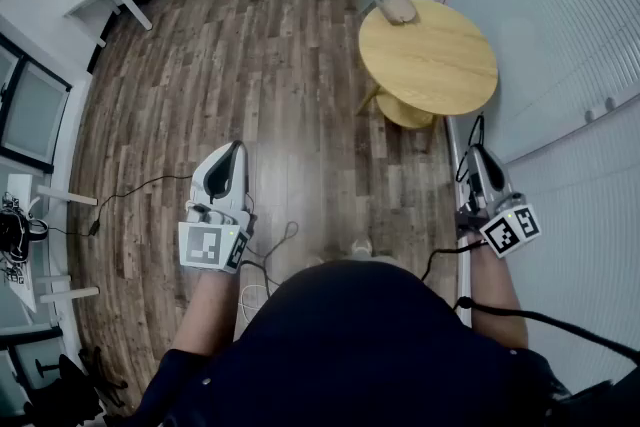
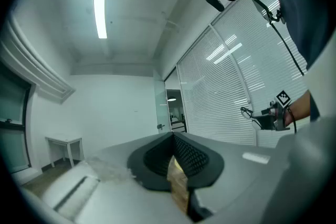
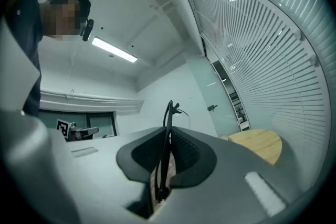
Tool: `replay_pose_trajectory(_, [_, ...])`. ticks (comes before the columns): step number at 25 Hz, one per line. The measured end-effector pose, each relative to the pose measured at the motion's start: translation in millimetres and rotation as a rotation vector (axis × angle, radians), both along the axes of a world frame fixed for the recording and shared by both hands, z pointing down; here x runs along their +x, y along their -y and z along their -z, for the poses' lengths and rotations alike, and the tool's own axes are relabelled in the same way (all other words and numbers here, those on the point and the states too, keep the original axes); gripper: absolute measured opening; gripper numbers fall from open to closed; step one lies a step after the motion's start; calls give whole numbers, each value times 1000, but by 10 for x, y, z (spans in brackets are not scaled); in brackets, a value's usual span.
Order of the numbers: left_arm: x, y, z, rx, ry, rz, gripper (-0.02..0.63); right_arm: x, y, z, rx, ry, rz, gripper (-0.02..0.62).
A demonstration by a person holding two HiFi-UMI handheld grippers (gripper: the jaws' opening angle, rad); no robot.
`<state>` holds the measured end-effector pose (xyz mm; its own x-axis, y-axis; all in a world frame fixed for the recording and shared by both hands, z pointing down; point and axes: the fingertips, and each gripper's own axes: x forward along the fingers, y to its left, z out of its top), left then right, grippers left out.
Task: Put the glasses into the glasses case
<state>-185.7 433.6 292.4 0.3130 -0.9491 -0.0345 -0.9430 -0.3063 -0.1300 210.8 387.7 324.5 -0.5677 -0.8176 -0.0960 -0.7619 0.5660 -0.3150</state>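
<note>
- Right gripper (image 3: 167, 139) is clenched on the glasses (image 3: 168, 115). Its black pads pinch the thin dark frame, which stands edge-on and rises above the jaw tips in the right gripper view.
- In the head view this gripper sits at the right edge of the frame, just below the middle. The glasses poke out ahead of its tips, beside the slatted blinds (image 1: 560, 35).
- Left gripper (image 2: 172, 136) has its jaws pressed together with nothing between them. In the head view it is left of centre, over the wooden floor (image 1: 250, 65).
- A round wooden table (image 1: 440, 65) stands in the upper right of the head view, well apart from both grippers.
- The tan glasses case (image 1: 398, 7) lies on the table's far edge, near the top of the frame. Whether it lies open or closed cannot be told.
- The person's dark-clothed torso fills the bottom centre of the head view, with one arm reaching out to each gripper.
</note>
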Motion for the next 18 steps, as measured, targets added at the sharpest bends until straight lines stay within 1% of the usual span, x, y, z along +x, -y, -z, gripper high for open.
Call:
replay_pose_trajectory(5, [196,53,-53,-10,-3,-6,3,119,6,-46,9,-26,9,34])
replay_pose_trajectory(10, [446,202,-13,-4,0,-18,3,369,57,-105,-4,-14,6,33])
replay_pose_trajectory(14, [663,343,-52,-14,4,-20,3,510,148,-95,2,41,48,34])
replay_pose_trajectory(18, [872,453,-173,-40,12,-17,3,586,327,-171,-8,20,88,34])
